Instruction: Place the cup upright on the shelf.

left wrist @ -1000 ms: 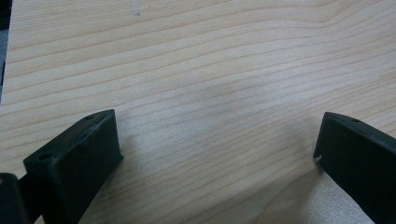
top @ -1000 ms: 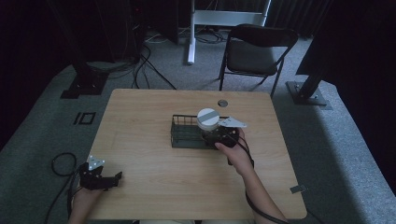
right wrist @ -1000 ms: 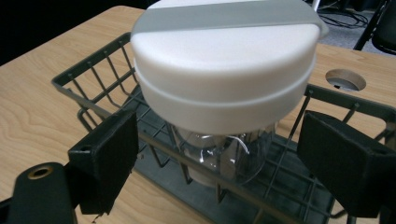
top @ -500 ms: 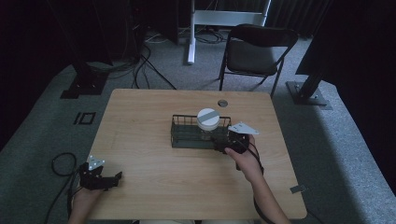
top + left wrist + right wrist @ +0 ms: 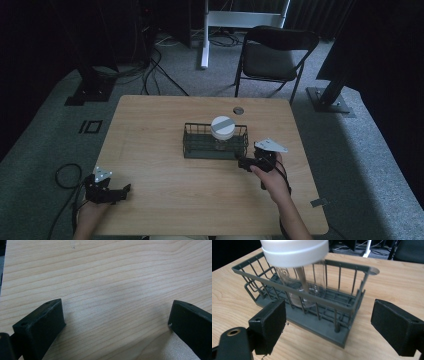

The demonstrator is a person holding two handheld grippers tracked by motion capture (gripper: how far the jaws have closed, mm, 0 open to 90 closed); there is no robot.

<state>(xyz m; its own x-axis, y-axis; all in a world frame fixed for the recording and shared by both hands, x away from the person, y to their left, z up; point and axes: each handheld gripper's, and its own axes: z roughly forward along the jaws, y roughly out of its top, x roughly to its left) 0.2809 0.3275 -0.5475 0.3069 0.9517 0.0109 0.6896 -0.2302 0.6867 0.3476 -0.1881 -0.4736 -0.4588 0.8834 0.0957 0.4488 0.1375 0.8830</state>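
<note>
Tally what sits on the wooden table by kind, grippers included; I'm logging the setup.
Dark green wire basket: 1
Clear glass jar with white lid, standing in the basket: 1
Black two-jaw grippers, left and right: 2
Total: 4

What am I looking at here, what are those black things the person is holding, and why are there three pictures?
A person sits at a wooden table and holds a hand tool in each hand: two-jaw grippers. The high view looks down from above. The left gripper rests near the table's near left corner; the right gripper sits just beside a dark wire basket. A clear glass jar with a white lid stands inside the basket. The other two pictures come from cameras riding on the grippers. The left gripper view shows its jaws wide apart over bare wood. The right gripper view shows open jaws facing the basket. Neither holds anything.
</note>
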